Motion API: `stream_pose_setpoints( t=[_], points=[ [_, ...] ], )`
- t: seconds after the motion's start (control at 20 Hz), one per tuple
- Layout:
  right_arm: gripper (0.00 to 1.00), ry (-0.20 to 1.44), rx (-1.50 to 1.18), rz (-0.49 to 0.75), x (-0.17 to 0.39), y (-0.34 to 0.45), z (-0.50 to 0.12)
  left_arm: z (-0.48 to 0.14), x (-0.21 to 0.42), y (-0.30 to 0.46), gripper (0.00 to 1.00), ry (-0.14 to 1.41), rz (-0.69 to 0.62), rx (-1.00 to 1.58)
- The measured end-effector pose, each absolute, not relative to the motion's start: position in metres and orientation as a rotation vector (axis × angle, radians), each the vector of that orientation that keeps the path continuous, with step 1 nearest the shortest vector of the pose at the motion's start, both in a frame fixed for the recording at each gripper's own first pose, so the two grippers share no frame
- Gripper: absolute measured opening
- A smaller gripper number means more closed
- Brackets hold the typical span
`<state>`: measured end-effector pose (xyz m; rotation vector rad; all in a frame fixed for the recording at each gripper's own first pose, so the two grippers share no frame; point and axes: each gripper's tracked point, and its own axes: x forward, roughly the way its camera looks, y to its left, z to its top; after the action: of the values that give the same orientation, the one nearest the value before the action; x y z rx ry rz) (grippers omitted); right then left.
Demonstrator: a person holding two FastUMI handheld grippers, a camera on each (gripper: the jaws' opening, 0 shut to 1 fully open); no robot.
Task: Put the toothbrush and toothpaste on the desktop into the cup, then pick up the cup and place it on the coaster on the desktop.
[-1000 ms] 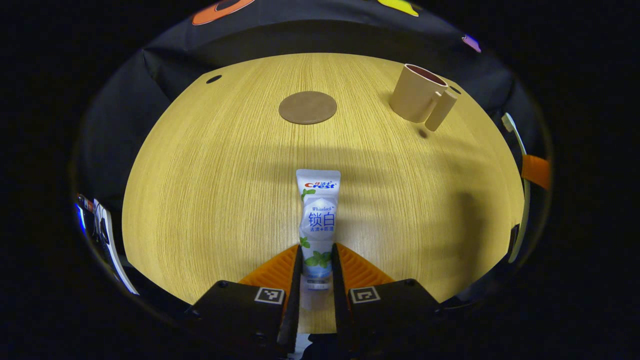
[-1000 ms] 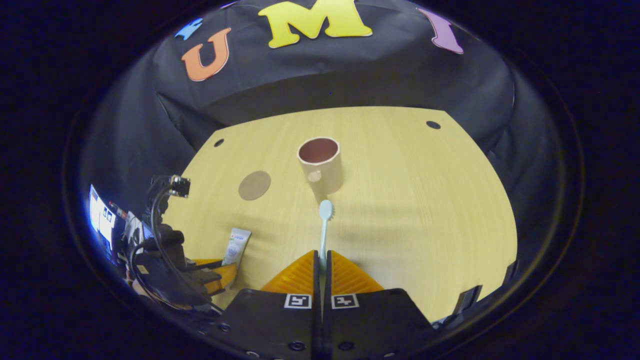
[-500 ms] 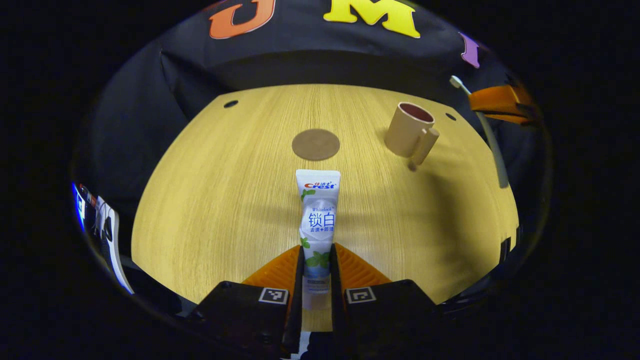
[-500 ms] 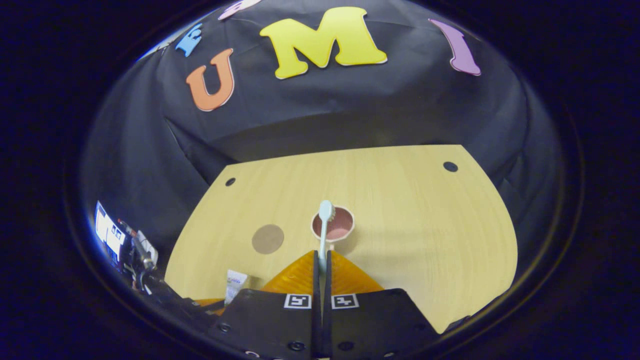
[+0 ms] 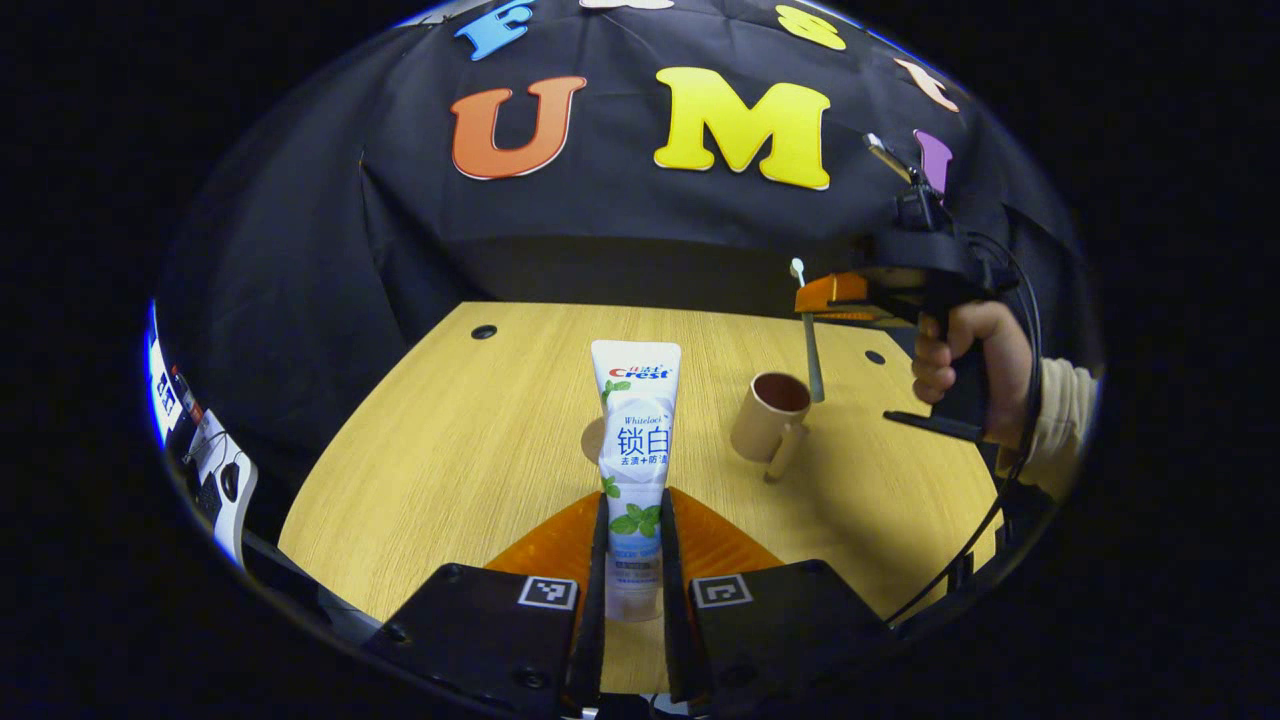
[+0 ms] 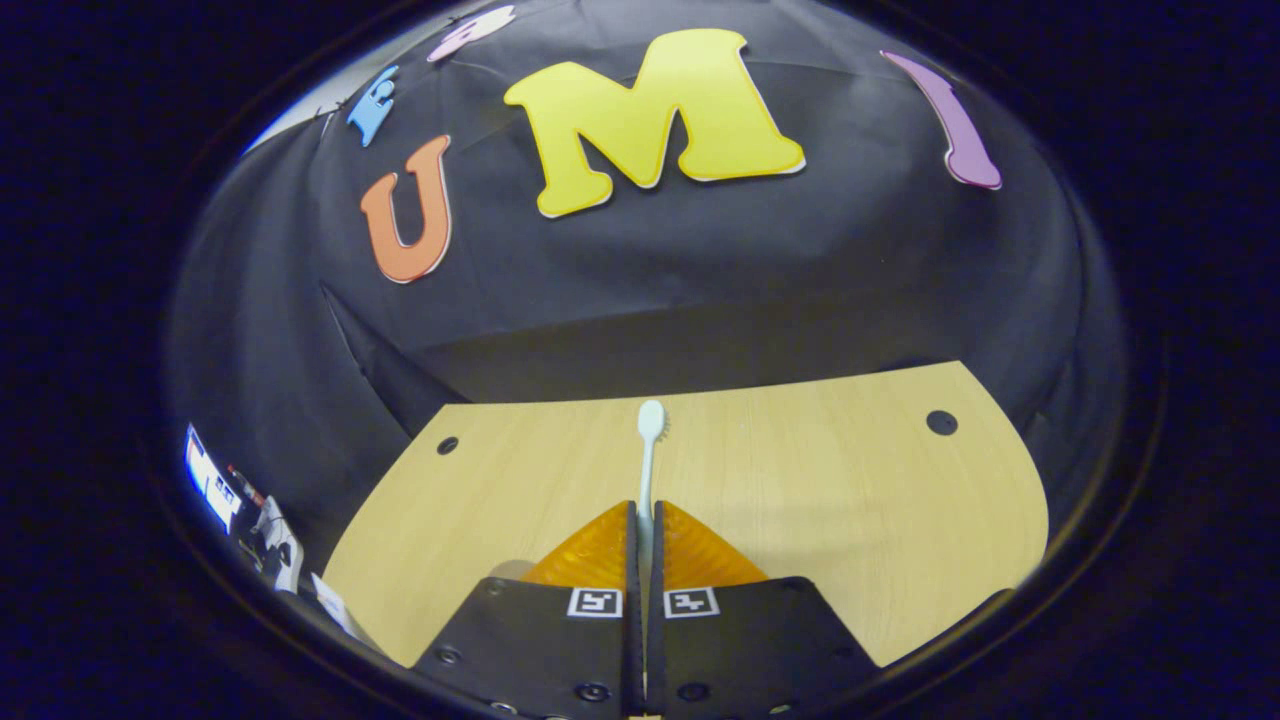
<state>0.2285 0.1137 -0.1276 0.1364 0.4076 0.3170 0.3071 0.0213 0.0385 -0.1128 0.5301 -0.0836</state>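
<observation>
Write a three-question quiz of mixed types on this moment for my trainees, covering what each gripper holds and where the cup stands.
1. True or false: the left gripper is shut on the toothpaste.
2. What does the right gripper hold?
A. a coaster
B. the toothbrush
C. the cup
3. Fill in: in the left gripper view, the lower end of the toothbrush hangs just above the ____, which stands upright on the desktop.

Key
1. True; both fingers press on the tube.
2. B; the brush head points away from the fingers.
3. cup
</observation>
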Motion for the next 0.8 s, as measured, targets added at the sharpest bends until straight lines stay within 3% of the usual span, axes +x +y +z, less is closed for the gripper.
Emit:
stream_pose_setpoints(
  t=[0.3,0.6,0.7,0.8],
  points=[
    [0.0,0.354,0.137,0.321,0.264,0.127,-0.142,0.072,0.328,0.023,0.28,0.431,-0.081,-0.102],
    [0.01,0.39,0.057,0.32,0.27,0.13,-0.186,0.074,0.333,0.022,0.28,0.425,-0.037,-0.119],
    [0.05,0.398,0.059,0.351,0.26,0.132,-0.187,0.079,0.34,0.022,0.28,0.408,-0.03,-0.104],
    [0.15,0.402,0.076,0.362,0.253,0.128,-0.184,0.082,0.348,0.02,0.28,0.395,-0.031,-0.091]
  ],
)
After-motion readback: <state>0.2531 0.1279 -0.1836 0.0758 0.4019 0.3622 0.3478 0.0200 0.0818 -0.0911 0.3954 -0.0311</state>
